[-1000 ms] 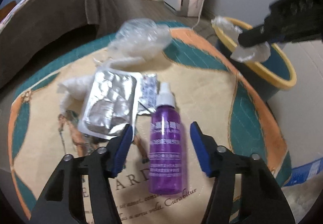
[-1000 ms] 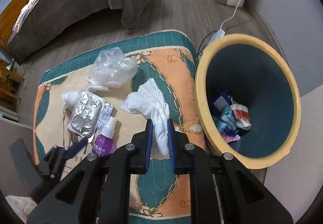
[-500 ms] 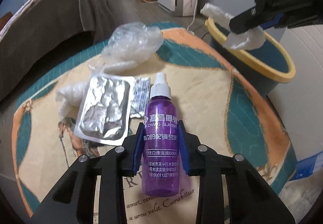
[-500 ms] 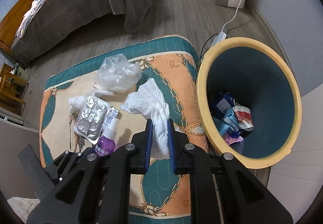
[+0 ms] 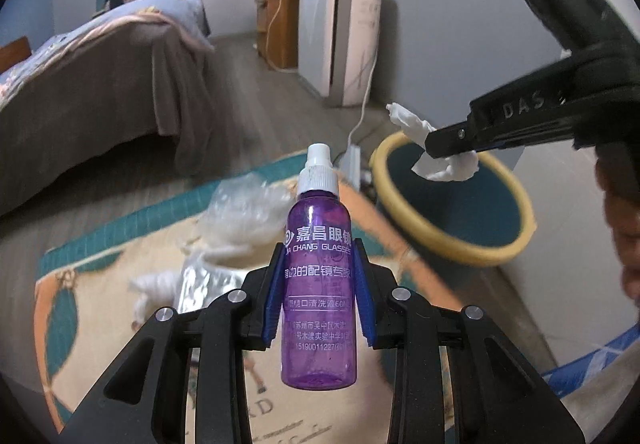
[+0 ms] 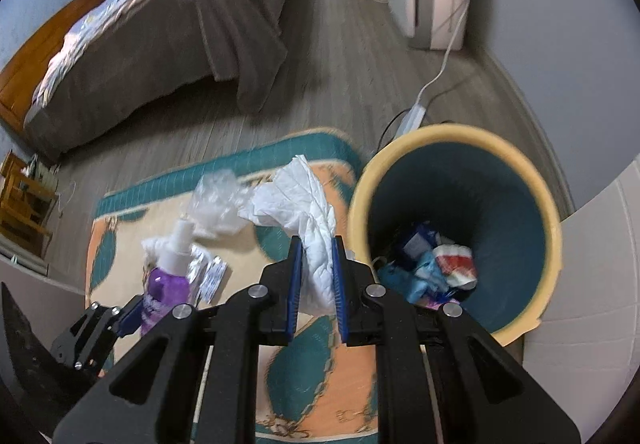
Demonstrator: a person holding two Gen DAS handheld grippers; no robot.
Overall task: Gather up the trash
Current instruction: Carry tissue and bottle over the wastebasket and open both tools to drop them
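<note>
Trash split between both claws. Left cam: left gripper (image 5: 319, 296) clamped on purple spray bottle (image 5: 319, 276), lifted off rug (image 5: 100, 308), cap pointing up. Right gripper (image 5: 448, 148) pinching white tissue (image 5: 448, 167) over yellow-rimmed bin (image 5: 452, 244).

Right cam: right gripper (image 6: 316, 280) squeezing tissue (image 6: 304, 211) beside bin (image 6: 400, 171), wrappers already inside. Plastic bag (image 6: 216, 199), foil pack (image 6: 200, 268) lying on rug (image 6: 300, 376).

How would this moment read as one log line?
left tongs: purple spray bottle, lifted | right tongs: white tissue | bin: open
</note>
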